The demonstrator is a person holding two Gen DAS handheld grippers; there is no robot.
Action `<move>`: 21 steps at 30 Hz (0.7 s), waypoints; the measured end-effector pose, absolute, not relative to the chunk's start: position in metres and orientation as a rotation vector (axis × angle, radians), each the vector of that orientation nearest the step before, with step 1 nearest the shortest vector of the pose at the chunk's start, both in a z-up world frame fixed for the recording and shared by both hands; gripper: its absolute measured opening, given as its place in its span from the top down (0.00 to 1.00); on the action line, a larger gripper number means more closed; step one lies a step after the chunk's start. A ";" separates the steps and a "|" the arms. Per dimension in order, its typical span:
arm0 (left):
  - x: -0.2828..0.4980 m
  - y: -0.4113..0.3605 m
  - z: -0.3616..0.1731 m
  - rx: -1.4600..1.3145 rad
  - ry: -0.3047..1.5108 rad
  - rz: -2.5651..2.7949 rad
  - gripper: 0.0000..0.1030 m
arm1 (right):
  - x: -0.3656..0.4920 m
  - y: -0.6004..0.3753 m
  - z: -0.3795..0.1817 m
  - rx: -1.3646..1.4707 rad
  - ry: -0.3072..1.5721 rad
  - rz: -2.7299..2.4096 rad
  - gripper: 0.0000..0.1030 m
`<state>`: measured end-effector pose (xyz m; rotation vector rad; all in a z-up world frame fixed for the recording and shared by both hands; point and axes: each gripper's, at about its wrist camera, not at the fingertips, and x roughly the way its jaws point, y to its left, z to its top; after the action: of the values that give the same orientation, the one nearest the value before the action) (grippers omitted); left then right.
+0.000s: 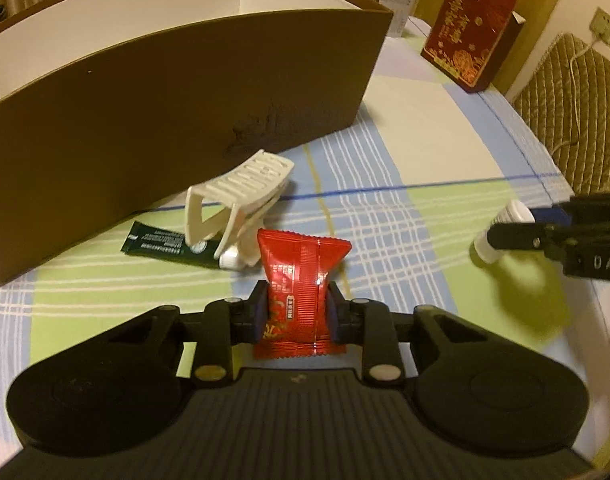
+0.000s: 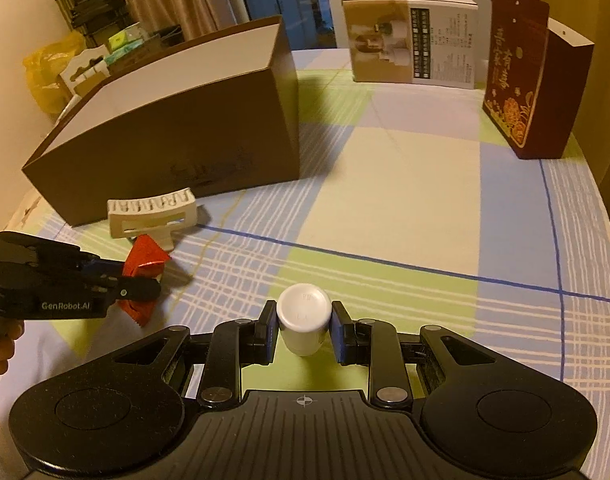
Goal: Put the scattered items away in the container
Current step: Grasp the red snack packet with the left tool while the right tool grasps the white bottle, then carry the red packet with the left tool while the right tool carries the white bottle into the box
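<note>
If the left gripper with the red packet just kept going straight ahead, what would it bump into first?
Probably the white clip, lying just ahead and slightly left of the left gripper and its red packet. Behind the clip stands the brown box. Depth is hard to judge through the fisheye.

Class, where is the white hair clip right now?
The white hair clip lies on the checked cloth beside the brown box, over the dark green tube.
</note>
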<state>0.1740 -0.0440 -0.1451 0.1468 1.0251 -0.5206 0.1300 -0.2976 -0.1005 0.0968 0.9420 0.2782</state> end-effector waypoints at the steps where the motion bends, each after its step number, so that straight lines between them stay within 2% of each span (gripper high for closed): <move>1: 0.171 -0.042 -0.143 0.154 1.031 -0.519 0.77 | 0.129 -0.296 -0.100 0.098 0.943 0.283 0.71; 11: 0.148 -0.012 -0.118 0.173 1.034 -0.462 0.77 | 0.111 -0.268 -0.105 0.111 1.000 0.383 0.71; 21: 0.125 0.027 -0.078 0.147 0.959 -0.436 0.78 | 0.099 -0.221 -0.103 0.091 1.047 0.536 0.71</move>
<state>0.1254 0.0268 -0.0782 0.1472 0.9592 -0.4363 0.0990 -0.2206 -0.1028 0.0913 1.0471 0.5359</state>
